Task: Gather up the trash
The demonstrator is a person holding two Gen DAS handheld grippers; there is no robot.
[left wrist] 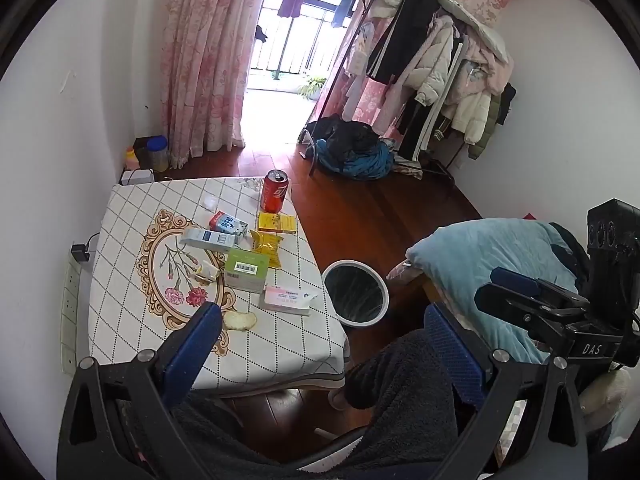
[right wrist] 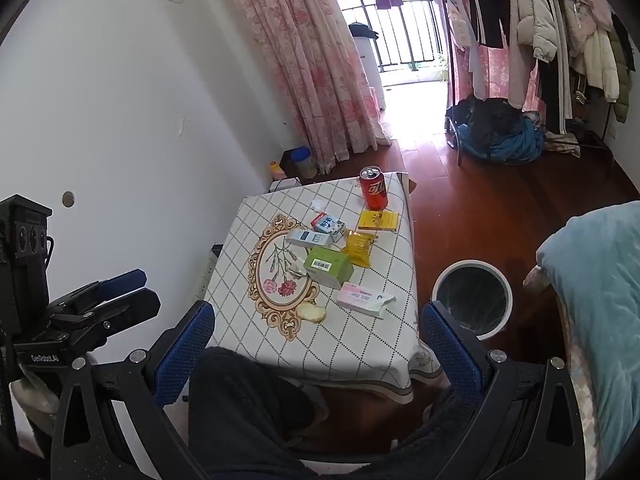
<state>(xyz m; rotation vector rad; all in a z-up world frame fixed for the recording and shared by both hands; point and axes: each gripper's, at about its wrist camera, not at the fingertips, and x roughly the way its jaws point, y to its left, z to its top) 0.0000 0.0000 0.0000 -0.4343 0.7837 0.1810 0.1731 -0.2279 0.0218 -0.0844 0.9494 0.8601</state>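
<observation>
A small table (left wrist: 132, 200) (right wrist: 372, 344) with a checked cloth holds trash: a red can (left wrist: 274, 191) (right wrist: 373, 193), a yellow box (left wrist: 277, 223) (right wrist: 377, 220), a yellow snack bag (left wrist: 267, 246) (right wrist: 358, 249), a green box (left wrist: 246, 271) (right wrist: 329, 266), a blue-white carton (left wrist: 227, 226) (right wrist: 327, 223), a pink-white packet (left wrist: 289, 299) (right wrist: 363, 299) and a cracker (left wrist: 239, 321) (right wrist: 313, 313). A white bin (left wrist: 355, 293) (right wrist: 473, 298) with a black liner stands on the floor right of the table. My left gripper (left wrist: 324, 344) and right gripper (right wrist: 318, 340) are open and empty, held above the near table edge.
A bed with a teal blanket (left wrist: 488, 264) (right wrist: 596, 280) is at the right. A clothes rack (left wrist: 440, 80) and a heap of clothes (left wrist: 352, 152) stand on the wood floor beyond. Jars (left wrist: 156, 154) sit by the pink curtain. My dark-trousered knees (right wrist: 240, 400) are below.
</observation>
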